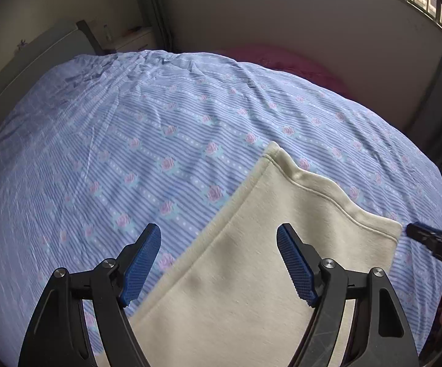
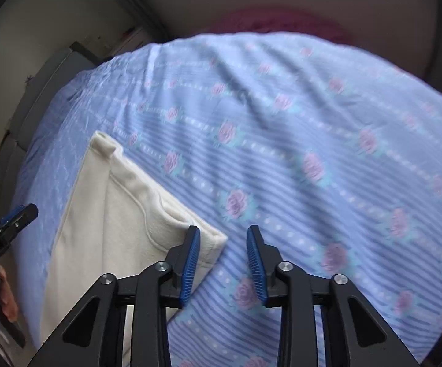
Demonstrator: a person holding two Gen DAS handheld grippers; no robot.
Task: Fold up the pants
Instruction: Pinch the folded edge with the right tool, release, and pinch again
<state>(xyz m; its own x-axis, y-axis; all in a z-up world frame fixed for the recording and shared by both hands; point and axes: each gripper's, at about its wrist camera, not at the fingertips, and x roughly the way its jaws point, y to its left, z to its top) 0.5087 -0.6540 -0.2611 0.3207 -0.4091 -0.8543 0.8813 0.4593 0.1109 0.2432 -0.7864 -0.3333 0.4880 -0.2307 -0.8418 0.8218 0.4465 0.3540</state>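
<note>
Cream pants (image 1: pixel 251 260) lie flat on the bed, one hemmed end pointing away from me; they also show in the right wrist view (image 2: pixel 113 214). My left gripper (image 1: pixel 219 237) is open and empty, hovering over the left edge of the pants, its right finger above the fabric. My right gripper (image 2: pixel 224 241) is open and empty, its left fingertip over the near right corner of the hem. The right gripper's tip shows in the left wrist view (image 1: pixel 429 240), just beside that hem corner. The left gripper shows at the left edge of the right wrist view (image 2: pixel 13 223).
The bed is covered by a blue striped sheet with pink roses (image 1: pixel 159 140), wrinkled at the far side. A pink pillow (image 1: pixel 282 61) lies at the far edge by the wall. A pale cabinet (image 1: pixel 37 58) stands at the far left.
</note>
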